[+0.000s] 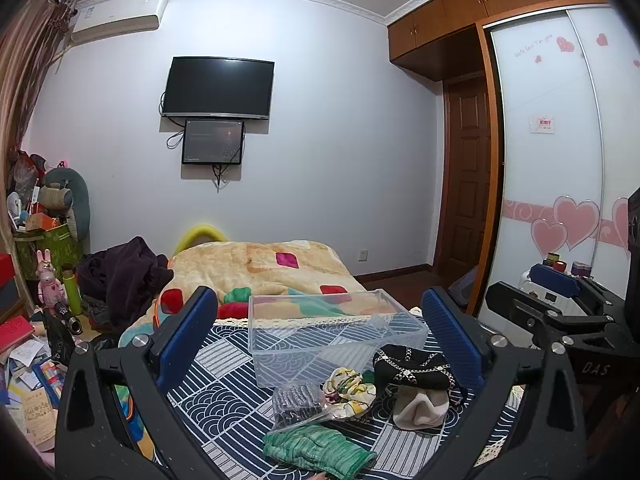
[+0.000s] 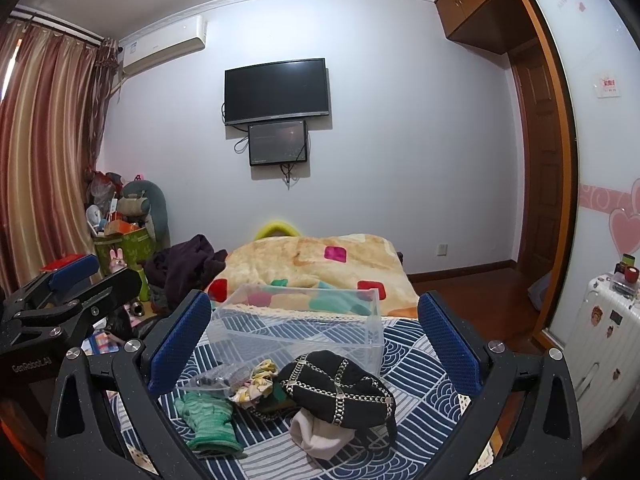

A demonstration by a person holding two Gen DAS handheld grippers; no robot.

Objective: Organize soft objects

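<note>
Place: a home bedroom.
Bed: blanket (image 1: 256,268) with coloured patches, a patterned cover (image 2: 420,364) at the near end.
Wall: TV (image 1: 218,88) with a small screen (image 1: 213,142) just below; air conditioner (image 1: 120,18) near the ceiling.
Window side: striped curtain (image 2: 44,152).
Storage: wardrobe (image 1: 560,140) with heart-decorated sliding doors, wooden cabinets (image 1: 460,12) above.
Corner: plush toys (image 1: 66,200), piled boxes.

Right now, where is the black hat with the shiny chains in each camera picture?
Left wrist view: the black hat sits lower right of middle, just right of the clear box.
Right wrist view: the black hat sits low in the middle, in front of the clear box.
Shared landmark: the wall TV.
</note>
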